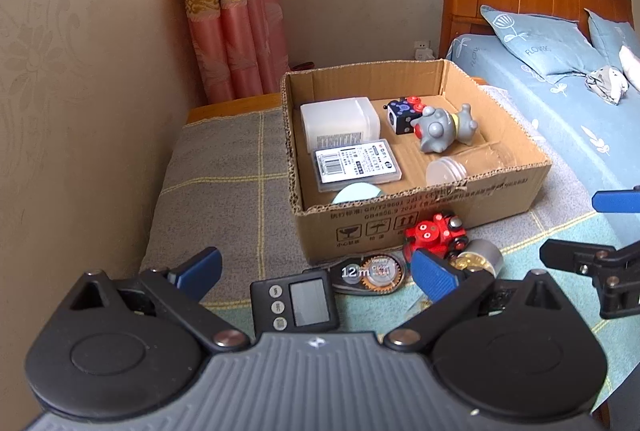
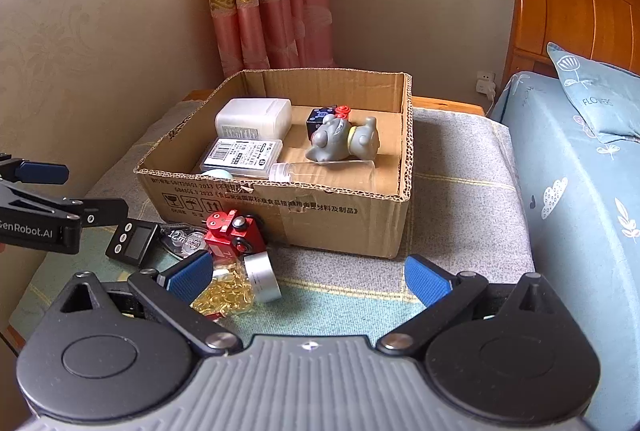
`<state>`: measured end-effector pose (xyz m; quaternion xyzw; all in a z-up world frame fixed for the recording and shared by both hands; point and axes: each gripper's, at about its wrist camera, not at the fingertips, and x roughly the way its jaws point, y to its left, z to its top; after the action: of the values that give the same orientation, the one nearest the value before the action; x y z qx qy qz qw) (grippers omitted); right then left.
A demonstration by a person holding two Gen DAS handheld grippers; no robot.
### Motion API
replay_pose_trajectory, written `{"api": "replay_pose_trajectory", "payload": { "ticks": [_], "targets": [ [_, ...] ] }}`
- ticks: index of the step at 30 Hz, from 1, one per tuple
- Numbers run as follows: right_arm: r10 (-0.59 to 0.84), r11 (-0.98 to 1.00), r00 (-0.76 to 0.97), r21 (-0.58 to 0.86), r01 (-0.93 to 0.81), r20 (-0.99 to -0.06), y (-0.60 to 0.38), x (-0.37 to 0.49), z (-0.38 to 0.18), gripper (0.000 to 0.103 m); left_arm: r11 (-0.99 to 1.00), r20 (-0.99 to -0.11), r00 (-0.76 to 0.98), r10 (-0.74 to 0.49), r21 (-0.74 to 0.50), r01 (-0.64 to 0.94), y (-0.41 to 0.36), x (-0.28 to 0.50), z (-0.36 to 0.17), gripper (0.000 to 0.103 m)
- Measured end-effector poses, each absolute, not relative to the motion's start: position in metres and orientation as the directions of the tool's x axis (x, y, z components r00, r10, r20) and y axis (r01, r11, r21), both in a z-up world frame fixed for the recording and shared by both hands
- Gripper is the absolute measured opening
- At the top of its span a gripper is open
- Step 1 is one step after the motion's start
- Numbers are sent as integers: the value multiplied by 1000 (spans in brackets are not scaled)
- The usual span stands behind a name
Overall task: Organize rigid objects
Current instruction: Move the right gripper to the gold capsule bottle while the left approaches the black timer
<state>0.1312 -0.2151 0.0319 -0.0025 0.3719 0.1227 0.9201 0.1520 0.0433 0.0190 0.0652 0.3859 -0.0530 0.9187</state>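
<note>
Bedside blanket (image 2: 460, 167), cardboard box (image 2: 340, 215) with grey toy (image 2: 344, 143), both tools (image 1: 316, 271) (image 2: 308, 271) wide open, empty.

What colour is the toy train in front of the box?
Red, with black wheels. The train shows best in the right wrist view.

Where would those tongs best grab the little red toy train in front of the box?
Probably across the red wooden toy train body's flat sides, coming from above: the cardboard box wall backs it, and clutter crowds its front. The open right tongs hover nearest.
</note>
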Motion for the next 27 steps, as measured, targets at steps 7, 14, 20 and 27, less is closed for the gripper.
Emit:
{"api": "replay_pose_trajectory", "payload": {
  "ticks": [7, 14, 20, 27],
  "targets": [
    [301, 946, 661, 128, -298, -688, -206, 127, 15, 103, 996, -752, 659, -12, 50, 76, 64, 137, -8, 100],
    [371, 913, 593, 163, -375, -715, -181, 143, -8, 103, 999, -782, 623, -26, 9, 52, 80, 134, -32, 100],
    [382, 910, 569, 191, -368, -728, -164, 165, -19, 103, 998, -802, 596, -45, -13, 59, 89, 132, -50, 100],
    [397, 902, 501, 225, -369, -769, -153, 158, -17, 103, 997, -809, 583, -74, -53, 53, 103, 134, -60, 100]
  ]
}}
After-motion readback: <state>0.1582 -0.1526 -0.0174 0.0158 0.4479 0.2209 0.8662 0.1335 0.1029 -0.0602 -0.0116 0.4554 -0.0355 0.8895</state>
